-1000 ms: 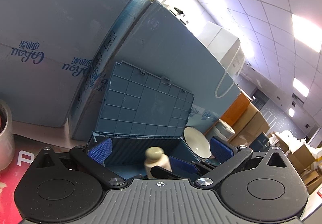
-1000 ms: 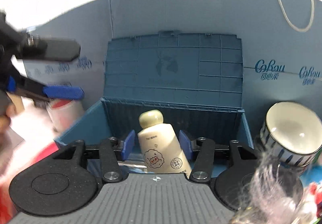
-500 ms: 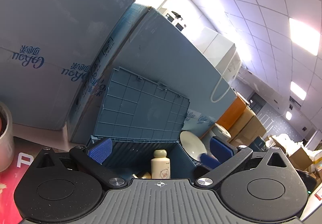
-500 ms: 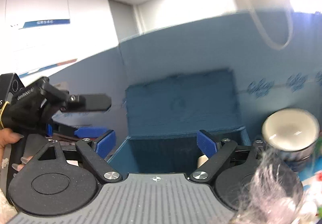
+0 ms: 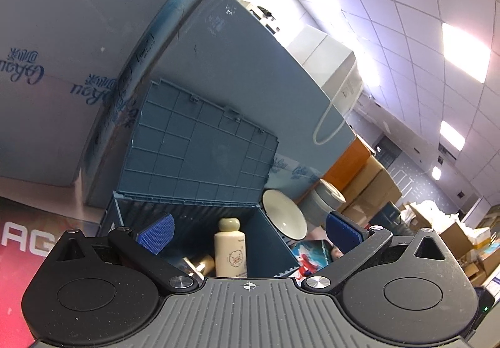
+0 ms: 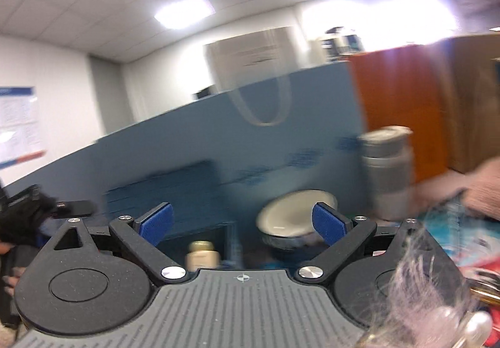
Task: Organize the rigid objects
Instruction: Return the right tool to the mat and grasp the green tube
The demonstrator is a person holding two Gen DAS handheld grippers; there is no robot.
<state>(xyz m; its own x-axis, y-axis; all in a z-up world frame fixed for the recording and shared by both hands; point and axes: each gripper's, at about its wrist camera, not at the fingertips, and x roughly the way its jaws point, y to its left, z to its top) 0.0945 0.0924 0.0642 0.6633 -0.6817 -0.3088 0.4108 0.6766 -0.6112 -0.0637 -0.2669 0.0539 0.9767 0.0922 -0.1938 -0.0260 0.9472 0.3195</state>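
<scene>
A cream lotion bottle (image 5: 229,249) stands upright inside the open blue storage crate (image 5: 272,241), whose lid (image 5: 200,154) leans back against big blue cartons. The bottle also shows in the blurred right wrist view (image 6: 201,255). A white bowl with a dark striped outside (image 5: 284,218) sits tilted just right of the crate; it also shows in the right wrist view (image 6: 293,218). My left gripper (image 5: 248,230) is open and empty, in front of the crate. My right gripper (image 6: 240,223) is open and empty, raised between crate and bowl.
Large blue cartons (image 5: 93,51) stand behind the crate. A grey lidded canister (image 6: 387,173) stands right of the bowl. Cardboard boxes (image 5: 372,185) are stacked at the right. A red mat (image 5: 18,238) lies at the left. Pale fur and trinkets (image 6: 431,301) lie at the lower right.
My right gripper let go of the lotion bottle, opened, and swung up and right toward the bowl. The bottle now stands in the crate. My left gripper stayed open and shifted slightly.
</scene>
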